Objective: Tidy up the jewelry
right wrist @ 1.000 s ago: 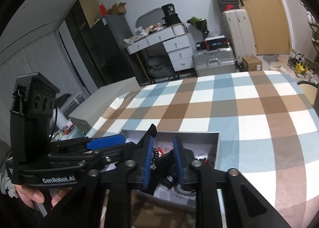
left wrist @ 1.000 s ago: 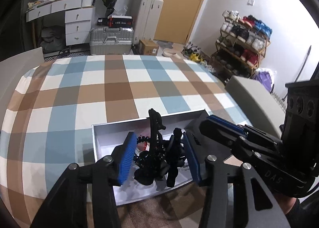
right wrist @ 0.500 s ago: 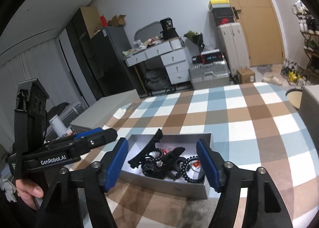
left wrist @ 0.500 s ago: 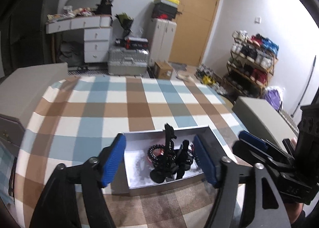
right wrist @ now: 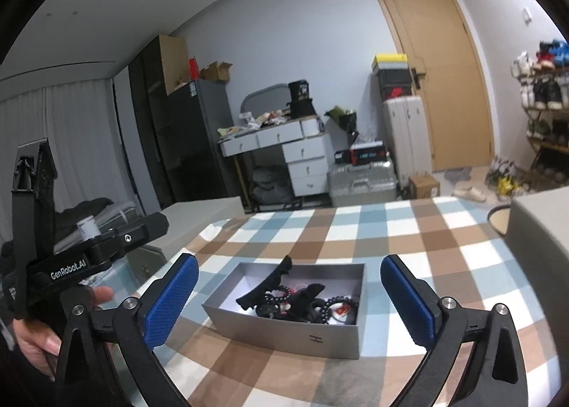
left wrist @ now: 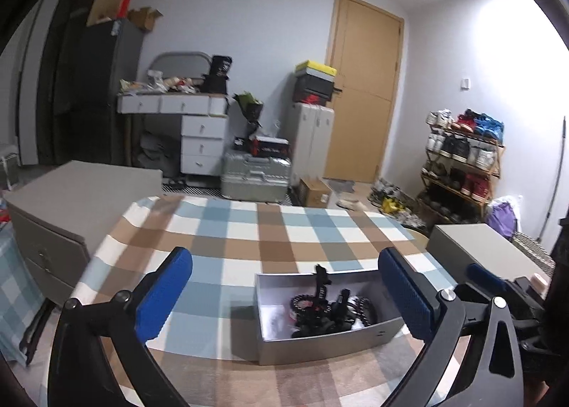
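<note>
A table under a checked cloth (left wrist: 227,229) in brown, blue and white fills the lower half of both views, and on it, towards its near edge, stands a shallow silver-grey box (right wrist: 306,330) with its top open. Inside the box lies the jewelry (right wrist: 302,302), gathered into one dark heap: black claw-type hair clips, rings of dark beads and a few red bits, tangled enough that separate pieces are hard to count. No loose piece shows on the bare cloth around the box. The left gripper (left wrist: 290,298) and the right gripper (right wrist: 288,298) both hang short of the box, facing it; the jaws of each are opening, already set wide apart, with nothing held between the blue pads (right wrist: 172,300). Judging by this, gathering the pieces into the box looks done or close to it. What may remain is tidying the tangle or closing the box, though no lid is in view.
</note>
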The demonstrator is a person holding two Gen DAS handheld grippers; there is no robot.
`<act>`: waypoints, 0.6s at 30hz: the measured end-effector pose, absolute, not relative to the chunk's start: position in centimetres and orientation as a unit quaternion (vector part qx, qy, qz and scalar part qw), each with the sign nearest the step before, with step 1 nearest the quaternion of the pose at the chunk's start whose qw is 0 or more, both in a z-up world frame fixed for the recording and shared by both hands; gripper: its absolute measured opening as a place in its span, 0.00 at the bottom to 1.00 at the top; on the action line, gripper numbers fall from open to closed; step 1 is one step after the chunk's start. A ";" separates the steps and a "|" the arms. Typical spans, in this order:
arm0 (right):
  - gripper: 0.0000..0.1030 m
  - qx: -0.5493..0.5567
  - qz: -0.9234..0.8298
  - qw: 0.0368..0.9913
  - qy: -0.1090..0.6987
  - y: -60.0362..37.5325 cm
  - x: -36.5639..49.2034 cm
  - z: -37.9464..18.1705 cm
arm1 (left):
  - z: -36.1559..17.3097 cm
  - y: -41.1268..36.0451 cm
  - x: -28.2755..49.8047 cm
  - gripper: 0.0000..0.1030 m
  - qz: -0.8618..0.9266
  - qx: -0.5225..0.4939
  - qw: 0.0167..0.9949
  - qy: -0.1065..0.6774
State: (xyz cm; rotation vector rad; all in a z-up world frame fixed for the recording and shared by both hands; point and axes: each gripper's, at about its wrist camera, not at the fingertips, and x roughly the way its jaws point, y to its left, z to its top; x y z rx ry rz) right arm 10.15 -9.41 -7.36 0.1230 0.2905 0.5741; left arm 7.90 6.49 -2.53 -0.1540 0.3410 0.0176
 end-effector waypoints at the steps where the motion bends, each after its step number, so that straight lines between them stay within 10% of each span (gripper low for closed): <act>1: 1.00 0.057 0.279 0.949 0.136 -9.4 9.8 -7.3 | -2.6 6.6 7.7 0.99 0.013 -0.077 0.983 0.165; 18: 1.00 -0.004 0.238 0.967 0.091 -9.7 7.5 -8.9 | -5.3 6.6 6.5 0.99 0.061 -0.047 0.987 0.145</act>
